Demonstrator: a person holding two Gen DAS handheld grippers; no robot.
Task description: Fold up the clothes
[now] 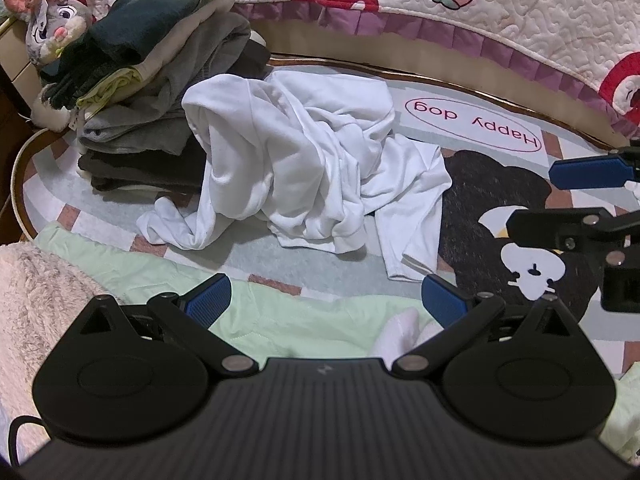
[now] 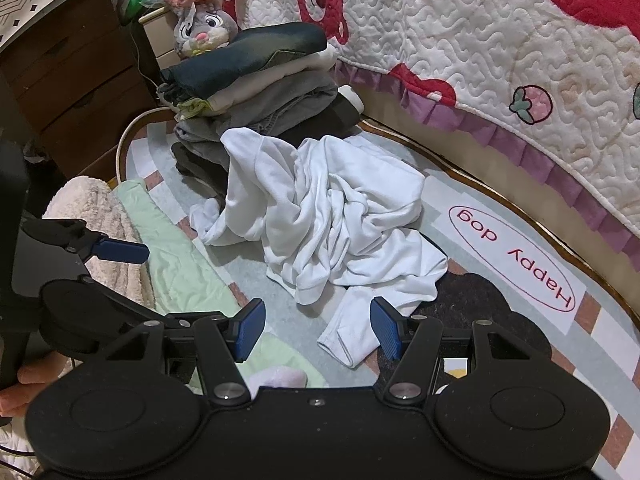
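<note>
A crumpled white garment [image 1: 304, 160] [image 2: 332, 220] lies in a heap on the rug, one sleeve [image 2: 348, 340] trailing toward me. Behind it stands a stack of folded clothes [image 1: 160, 80] [image 2: 248, 76] in dark, cream and grey. My left gripper [image 1: 326, 300] is open, short of the heap, over pale green cloth. My right gripper [image 2: 319, 328] is open too, and the sleeve's cuff shows between its fingers without either pad pressing on it. The left wrist view shows the right gripper [image 1: 572, 200] at the right edge. One blue pad of the left gripper's fingers [image 2: 120, 250] shows at the left of the right wrist view.
The rug [image 1: 472, 128] reads "Happy dog" and has a dark animal figure. A quilted bed cover [image 2: 500, 60] hangs along the far side. A plush rabbit [image 2: 200, 28] and wooden drawers [image 2: 72, 80] stand at the back left. Pale green cloth [image 1: 168, 272], pink fleece [image 1: 36, 280] and a hand [image 2: 12, 388] lie near me.
</note>
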